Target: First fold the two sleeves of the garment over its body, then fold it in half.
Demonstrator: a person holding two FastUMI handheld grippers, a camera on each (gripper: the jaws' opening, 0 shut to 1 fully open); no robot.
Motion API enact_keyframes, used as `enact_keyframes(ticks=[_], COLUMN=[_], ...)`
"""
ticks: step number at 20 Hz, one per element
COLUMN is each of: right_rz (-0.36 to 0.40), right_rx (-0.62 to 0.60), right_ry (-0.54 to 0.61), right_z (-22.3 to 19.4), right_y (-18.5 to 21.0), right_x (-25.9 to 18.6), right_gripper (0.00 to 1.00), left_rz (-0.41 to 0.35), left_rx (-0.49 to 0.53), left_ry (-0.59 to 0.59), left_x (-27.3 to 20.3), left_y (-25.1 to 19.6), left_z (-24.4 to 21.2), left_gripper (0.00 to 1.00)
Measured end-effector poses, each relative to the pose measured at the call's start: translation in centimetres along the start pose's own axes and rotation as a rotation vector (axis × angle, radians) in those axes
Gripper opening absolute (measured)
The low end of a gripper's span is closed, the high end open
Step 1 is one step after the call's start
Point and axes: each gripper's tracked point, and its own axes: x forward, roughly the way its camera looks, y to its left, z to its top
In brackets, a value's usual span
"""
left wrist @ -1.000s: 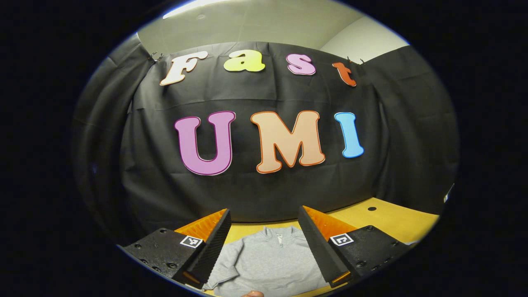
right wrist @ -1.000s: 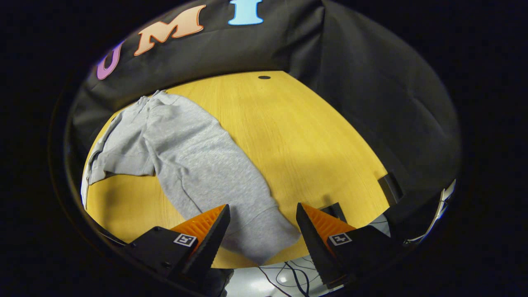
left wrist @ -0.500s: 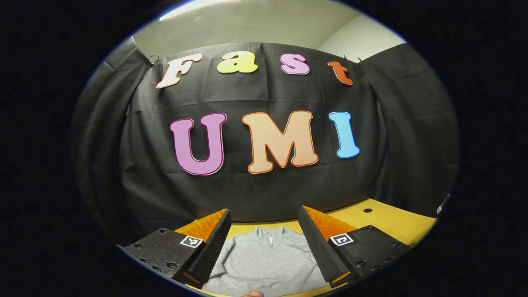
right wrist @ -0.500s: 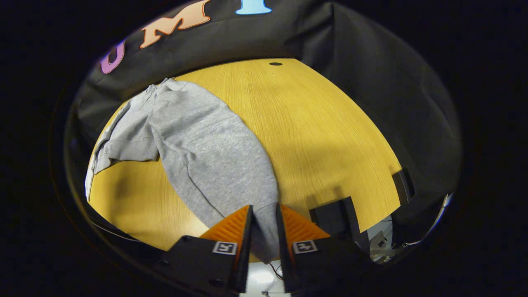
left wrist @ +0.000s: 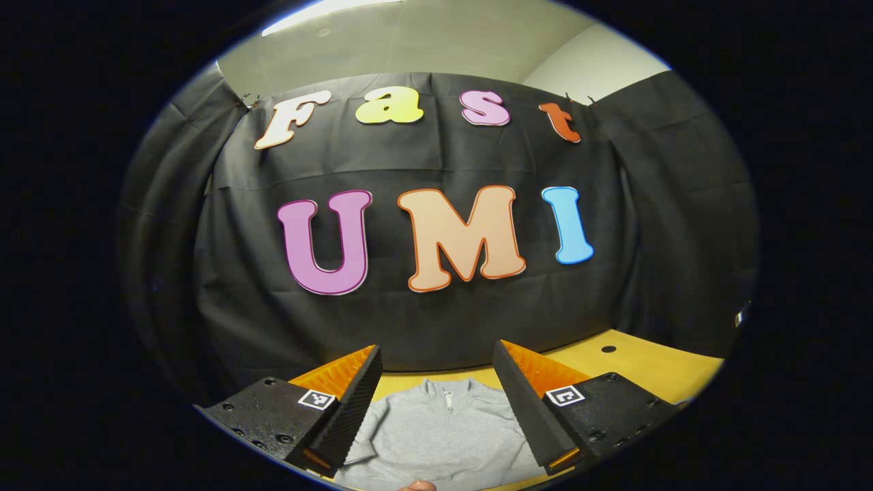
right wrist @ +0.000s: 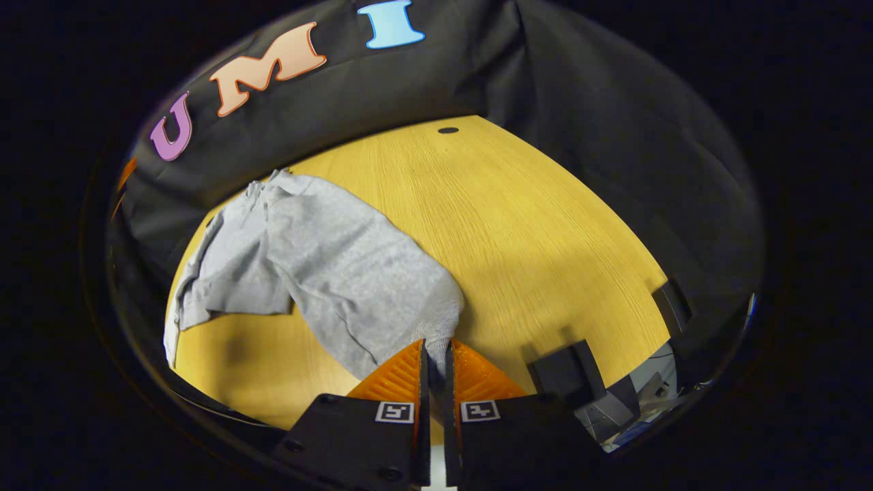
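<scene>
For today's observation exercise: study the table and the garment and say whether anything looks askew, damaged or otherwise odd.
Nothing looks damaged or spilled. The grey garment lies a little rumpled on the wooden table, its long sleeve drawn up off the wood because the right gripper is shut on the cuff. The left gripper hangs open above the collar.

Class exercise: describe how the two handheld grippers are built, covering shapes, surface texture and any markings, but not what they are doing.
The left gripper has two wedge-shaped fingers with ridged inner faces, mounted on black textured blocks with screw holes. Each block carries a small square black-and-white marker. The right gripper is built the same way: ridged wedge fingers, black blocks and one square marker per block.
</scene>
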Motion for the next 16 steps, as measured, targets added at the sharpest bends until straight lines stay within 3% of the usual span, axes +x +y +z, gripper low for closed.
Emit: enact_keyframes(ticks=[6, 7, 8, 9, 11, 12, 16], right_rz=[0.056, 0.065, 0.075, 0.085, 0.111, 0.122, 0.155], right_rx=[0.017, 0.012, 0.005, 0.003, 0.011, 0.013, 0.007], right_ry=[-0.108, -0.123, -0.136, -0.147, -0.164, -0.173, -0.184], right_z=[6.7, 7.7, 8.7, 9.5, 11.3, 12.1, 14.1], right_y=[5.4, 6.4, 7.4, 8.4, 10.5, 11.4, 14.7], right_x=[0.1, 0.1, 0.2, 0.3, 0.5, 0.6, 1.5], right_gripper=[0.11, 0.10, 0.09, 0.10, 0.11, 0.11, 0.10], left_rz=[0.048, 0.062, 0.075, 0.086, 0.114, 0.129, 0.199], left_rx=[0.003, 0.005, 0.008, 0.012, 0.020, 0.022, 0.030], left_ry=[0.013, 0.010, 0.006, 0.004, 0.000, 0.000, 0.010], left_x=[0.6, 0.5, 0.5, 0.5, 0.3, 0.2, -0.7], left_y=[4.9, 5.9, 6.8, 7.6, 9.5, 10.4, 14.2], left_z=[-0.6, -0.5, -0.3, -0.3, -0.2, -0.3, -0.7], left_gripper=[0.95, 0.99, 0.95, 1.00, 0.96, 1.00, 0.95])
